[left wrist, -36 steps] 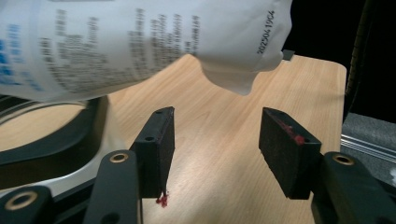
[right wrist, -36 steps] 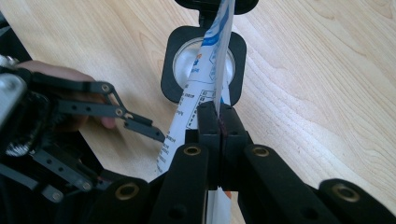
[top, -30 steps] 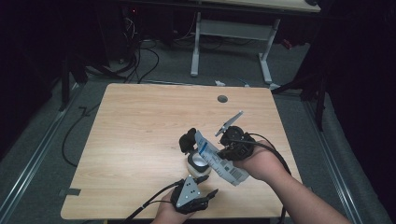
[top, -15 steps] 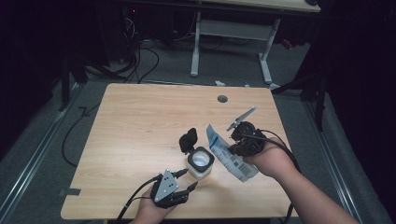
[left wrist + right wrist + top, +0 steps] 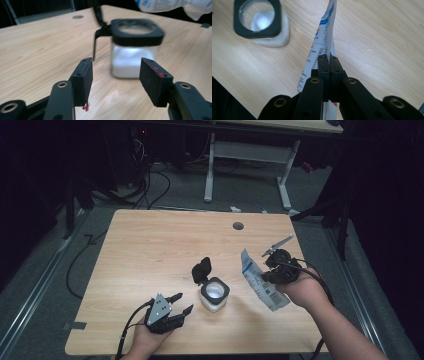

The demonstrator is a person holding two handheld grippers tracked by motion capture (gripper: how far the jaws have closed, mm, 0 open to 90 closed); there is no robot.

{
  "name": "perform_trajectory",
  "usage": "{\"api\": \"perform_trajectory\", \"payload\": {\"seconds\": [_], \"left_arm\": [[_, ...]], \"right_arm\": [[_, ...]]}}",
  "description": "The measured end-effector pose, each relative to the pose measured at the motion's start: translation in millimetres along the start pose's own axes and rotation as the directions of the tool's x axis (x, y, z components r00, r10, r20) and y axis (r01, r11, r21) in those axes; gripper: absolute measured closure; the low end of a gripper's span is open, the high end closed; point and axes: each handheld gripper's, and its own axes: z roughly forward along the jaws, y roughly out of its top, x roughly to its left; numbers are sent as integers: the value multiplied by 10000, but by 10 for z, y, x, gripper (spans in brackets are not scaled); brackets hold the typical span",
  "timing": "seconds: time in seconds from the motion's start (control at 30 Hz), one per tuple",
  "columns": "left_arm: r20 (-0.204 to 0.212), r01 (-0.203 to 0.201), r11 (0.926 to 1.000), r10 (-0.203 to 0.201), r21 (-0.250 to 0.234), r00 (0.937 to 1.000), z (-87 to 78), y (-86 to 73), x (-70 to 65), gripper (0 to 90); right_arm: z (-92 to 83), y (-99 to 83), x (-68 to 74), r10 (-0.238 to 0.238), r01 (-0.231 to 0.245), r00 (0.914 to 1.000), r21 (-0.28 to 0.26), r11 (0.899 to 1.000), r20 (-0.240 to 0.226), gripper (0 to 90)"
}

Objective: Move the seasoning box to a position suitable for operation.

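Right hand-held gripper [image 5: 329,65] pinching packet [image 5: 324,37], jar [image 5: 215,295] beside (lid open)

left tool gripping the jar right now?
No. In the left gripper view the left tool has its jaws open with bare table between them, and the jar stands apart beyond the fingertips.

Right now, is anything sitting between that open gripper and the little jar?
Nothing visible: bare table lies between the open left gripper and the jar. The jar's flip lid stands open on its far side.
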Motion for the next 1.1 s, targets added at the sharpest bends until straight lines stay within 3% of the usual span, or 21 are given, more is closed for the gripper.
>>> {"api": "perform_trajectory", "payload": {"seconds": [0.23, 0.33, 0.53, 0.7, 0.83, 0.97, 1.1], "left_arm": [[-764, 290, 9995, -299, -125, 9966, -159, -20, 298, 440], [-937, 658, 9975, -678, -250, 9933, -231, -39, 420, 440], [-1394, 1175, 9923, -1218, -389, 9827, -319, -70, 610, 440], [-1637, 1320, 9905, -1365, -380, 9770, -362, -96, 696, 440], [-1769, 1435, 9888, -1484, -401, 9730, -392, -117, 741, 440], [-1831, 1587, 9864, -1638, -423, 9694, -416, -133, 764, 441], [-1829, 1562, 9870, -1607, -385, 9699, -413, -138, 758, 441]], "right_arm": [[131, -171, -140, 432, -432, 9990, 22, 9991, 96, 900], [172, -227, -177, 642, -641, 9979, -123, 9979, 76, 900], [230, -335, -234, 1060, -1059, 9944, -818, 9910, -36, 900], [272, -432, -254, 1185, -1191, 9929, -1409, 9828, -124, 900], [281, -524, -268, 1355, -1377, 9905, -2063, 9688, -247, 900], [283, -629, -277, 1520, -1548, 9879, -2735, 9493, -318, 900], [296, -727, -289, 1644, -1682, 9856, -3381, 9259, -400, 900]]}}
